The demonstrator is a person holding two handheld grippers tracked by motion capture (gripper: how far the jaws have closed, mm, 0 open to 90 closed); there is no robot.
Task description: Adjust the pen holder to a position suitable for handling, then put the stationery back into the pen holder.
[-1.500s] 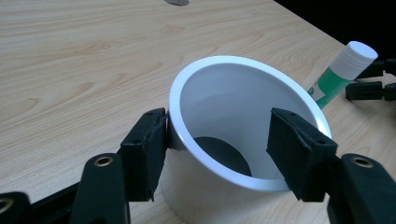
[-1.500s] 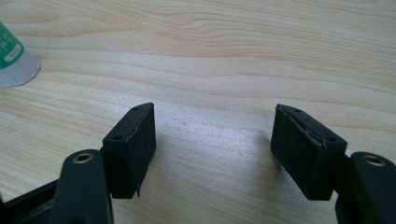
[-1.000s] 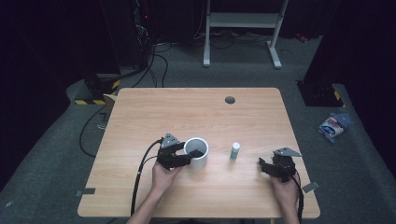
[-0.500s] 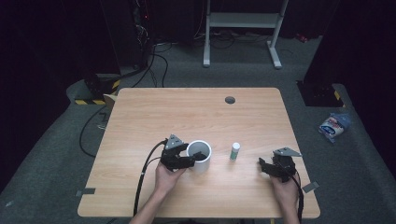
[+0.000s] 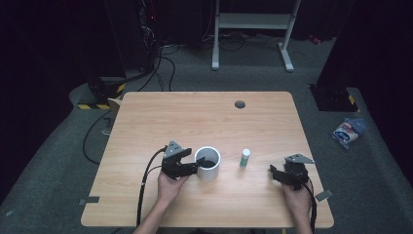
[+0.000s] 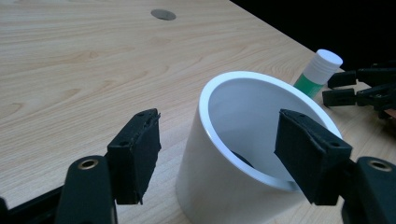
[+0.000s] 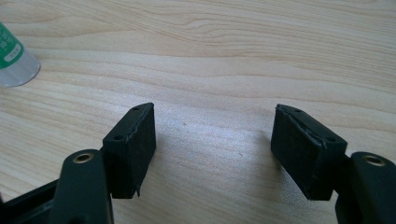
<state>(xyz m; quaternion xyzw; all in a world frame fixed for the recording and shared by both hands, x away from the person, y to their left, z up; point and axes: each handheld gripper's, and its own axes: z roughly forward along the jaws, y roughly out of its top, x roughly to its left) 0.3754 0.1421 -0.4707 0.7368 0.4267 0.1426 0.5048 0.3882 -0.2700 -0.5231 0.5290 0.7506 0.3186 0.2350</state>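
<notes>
A white cup (image 5: 208,163) (image 6: 224,177) stands upright on the wooden table (image 5: 204,122), with a dark shape low inside it. My left gripper (image 5: 197,167) (image 6: 217,140) is open. Its jaws have just been opening, and they straddle the cup's near wall, one pad (image 6: 137,154) outside and one over the inside, neither pressing. A small white-capped bottle with a green label (image 5: 245,158) (image 6: 322,70) (image 7: 11,58) stands right of the cup. My right gripper (image 5: 272,171) (image 7: 215,140) (image 6: 359,86) rests open near the table's right front, over bare wood.
A round cable hole (image 5: 239,104) (image 6: 163,14) sits near the table's far edge. On the floor lie cables (image 5: 97,131) at the left, a white frame stand (image 5: 253,29) behind, and a blue-and-white bag (image 5: 347,131) at the right.
The left gripper's jaws have parted from the cup's wall, which they pinched before. Cup and left hand shifted only slightly. The right gripper has stayed still.
</notes>
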